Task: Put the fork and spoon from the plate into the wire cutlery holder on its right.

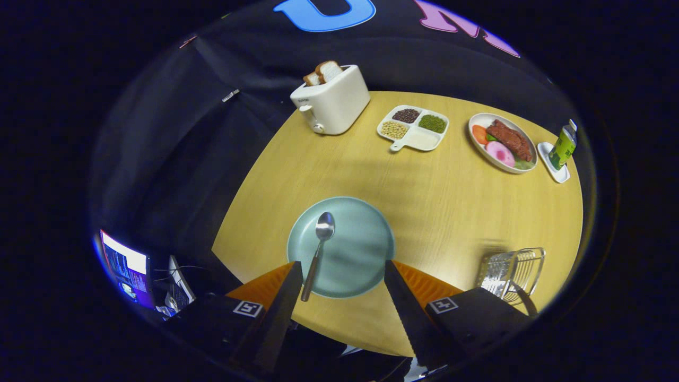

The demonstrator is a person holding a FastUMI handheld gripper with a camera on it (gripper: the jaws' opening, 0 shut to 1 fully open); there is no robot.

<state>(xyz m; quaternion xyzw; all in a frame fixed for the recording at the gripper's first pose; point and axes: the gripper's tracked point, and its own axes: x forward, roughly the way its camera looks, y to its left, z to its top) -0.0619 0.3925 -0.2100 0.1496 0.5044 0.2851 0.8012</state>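
Note:
A pale teal plate [360, 249] lies on the round wooden table [424, 201], just ahead of my fingers. A metal spoon [317, 252] rests on its left part, bowl pointing away, its handle overhanging the near rim beside my left finger. The wire cutlery holder [512, 273] stands to the right of the plate, close behind my right finger; a dark handle leans in it, partly hidden. My gripper [344, 268] hovers above the plate's near edge, open, nothing between the fingers.
A white toaster [331, 101] with bread slices stands at the table's far left. A divided dish of beans [414, 127], an oval plate of food [503, 142] and a green bottle [562, 146] on a small white tray line the far side. A lit screen [124, 268] sits low on the left.

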